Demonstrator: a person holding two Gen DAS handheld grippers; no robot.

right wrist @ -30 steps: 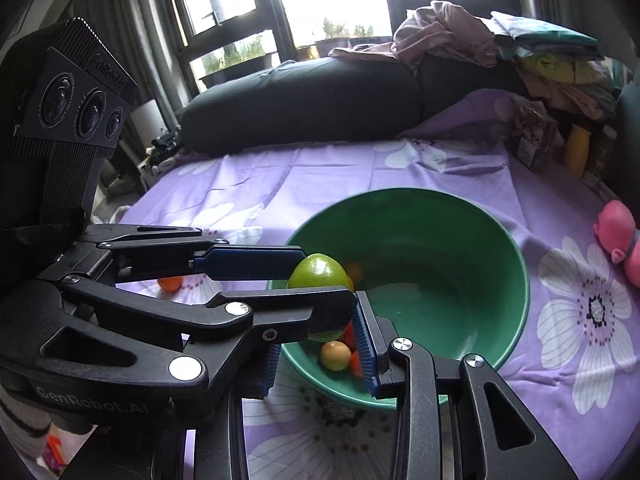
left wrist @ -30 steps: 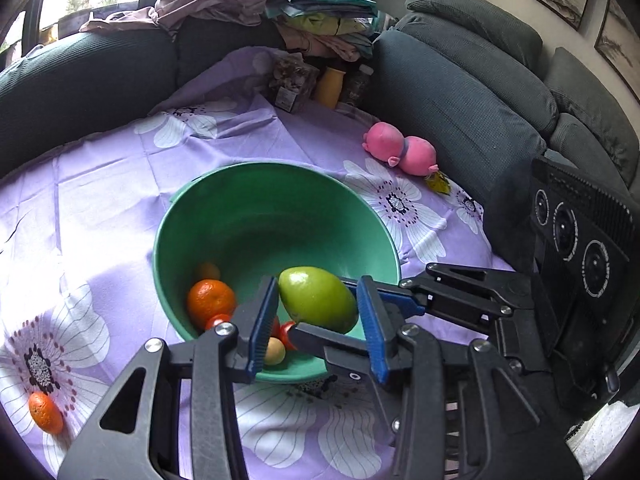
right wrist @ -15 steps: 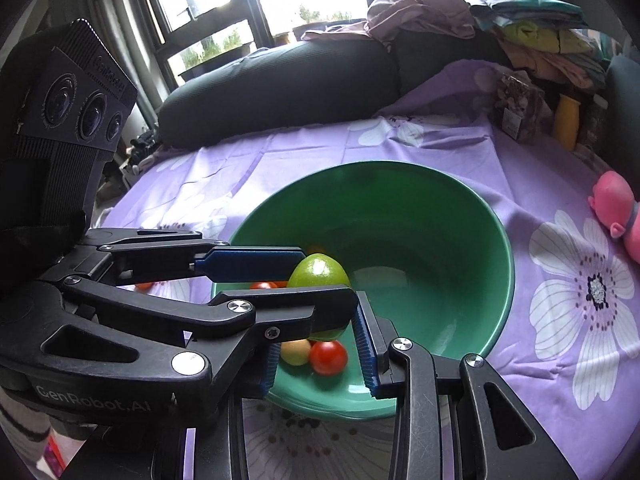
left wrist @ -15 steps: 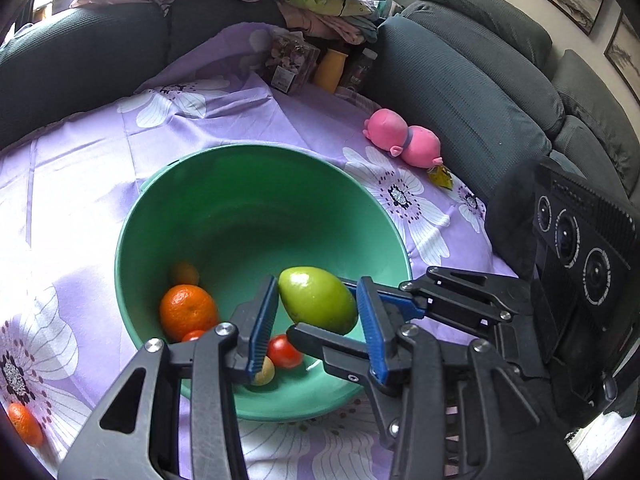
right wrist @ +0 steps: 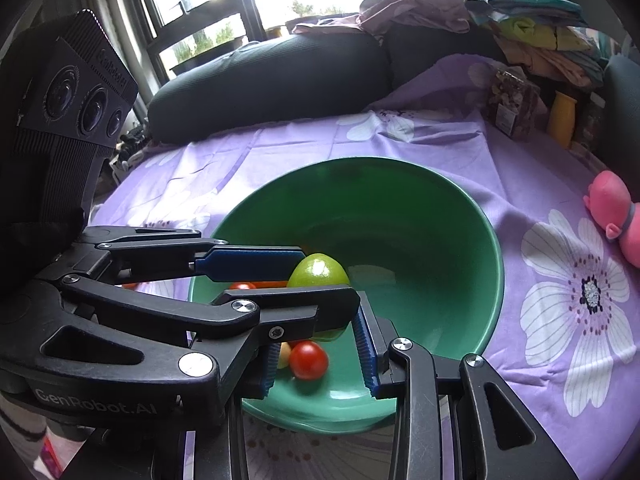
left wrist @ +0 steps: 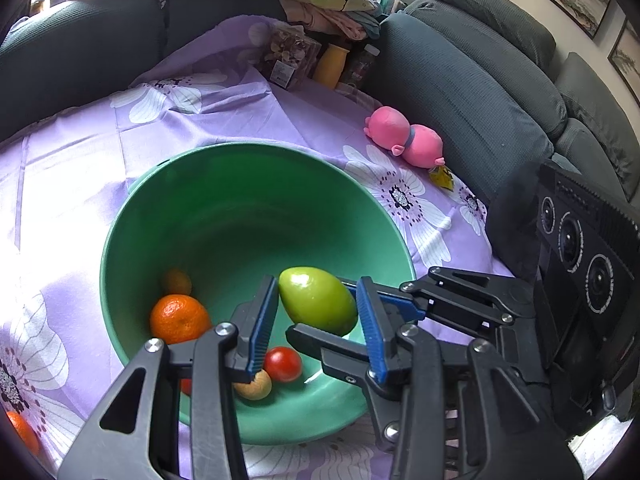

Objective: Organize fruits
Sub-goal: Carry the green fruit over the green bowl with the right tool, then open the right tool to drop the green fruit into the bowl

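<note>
"GenRobot.AI" is embossed on the left tool's (right wrist: 316, 300) black arm; the packet's (right wrist: 510, 110) label is too small to read.

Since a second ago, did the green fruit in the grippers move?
Yes. The green fruit, gripped from both sides, was over the near rim of the green bowl; now it hangs further in over the bowl's inside.

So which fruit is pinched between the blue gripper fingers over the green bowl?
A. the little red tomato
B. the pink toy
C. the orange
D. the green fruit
D: the green fruit sits clamped between the left gripper pads above the green bowl, while the orange and the red tomato lie loose in the bowl's bottom.
</note>
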